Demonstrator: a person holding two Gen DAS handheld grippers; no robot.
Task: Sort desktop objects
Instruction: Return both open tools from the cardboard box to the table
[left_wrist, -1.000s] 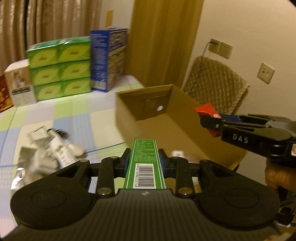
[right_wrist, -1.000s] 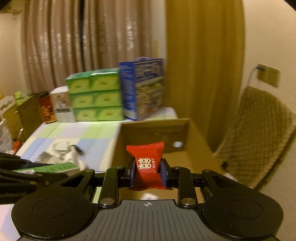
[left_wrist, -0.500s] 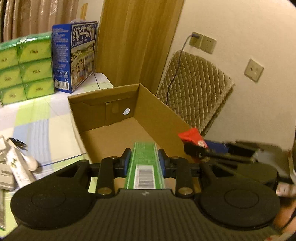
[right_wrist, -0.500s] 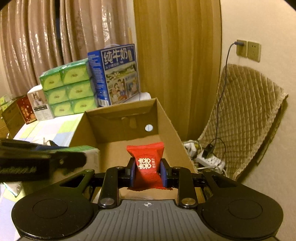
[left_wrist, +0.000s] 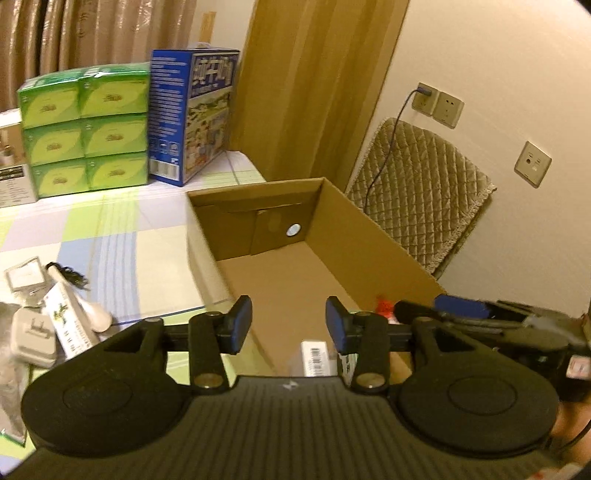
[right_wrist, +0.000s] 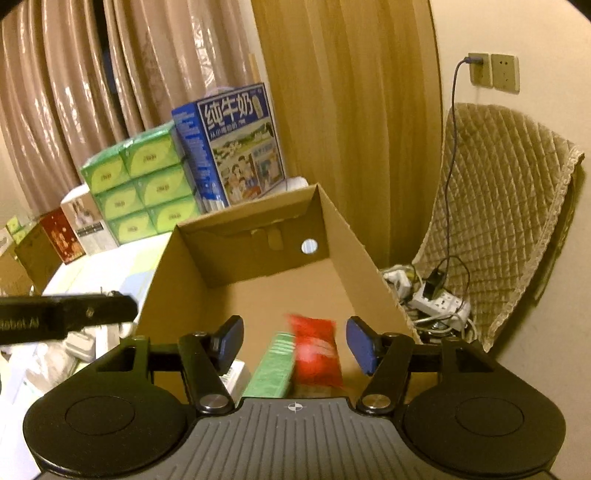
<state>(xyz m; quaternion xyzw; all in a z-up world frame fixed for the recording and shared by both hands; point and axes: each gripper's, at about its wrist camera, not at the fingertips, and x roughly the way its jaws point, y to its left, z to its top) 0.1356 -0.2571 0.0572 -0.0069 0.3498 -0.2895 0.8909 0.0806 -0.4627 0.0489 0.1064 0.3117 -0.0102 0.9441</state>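
Surroundings: An open cardboard box (right_wrist: 258, 280) stands on the counter (left_wrist: 122, 236), which carries a checked cloth. Behind the box stand a stack of green tissue packs (left_wrist: 85, 129) and a blue milk carton case (left_wrist: 192, 114), just beside each other. To the left of the box on the counter lies a loose group of small items, including a white tube (left_wrist: 70, 325) and a white adapter (left_wrist: 33, 332). To the right of the box, off the counter, a quilted cover (right_wrist: 506, 221) leans at the wall, with a power strip (right_wrist: 439, 306) and cables at its foot. Nothing stands between either gripper and the box opening.

Left gripper (left_wrist: 288, 325): fingers spread apart, nothing between them. It sits above the near end of the box. Below it, a green box (right_wrist: 273, 365) shows its white barcode end close to the gripper body.

Right gripper (right_wrist: 295, 341): fingers spread apart, nothing clamped. A red packet (right_wrist: 316, 350) is between and below the fingers, touching neither, blurred, inside the cardboard box outline. It overlaps the right edge of the green box.

Orientation: The green box is long and narrow. Its long axis runs away from the right wrist camera into the cardboard box, leaning slightly right. The red packet stands roughly upright in the view; its exact tilt cannot be told because of blur.
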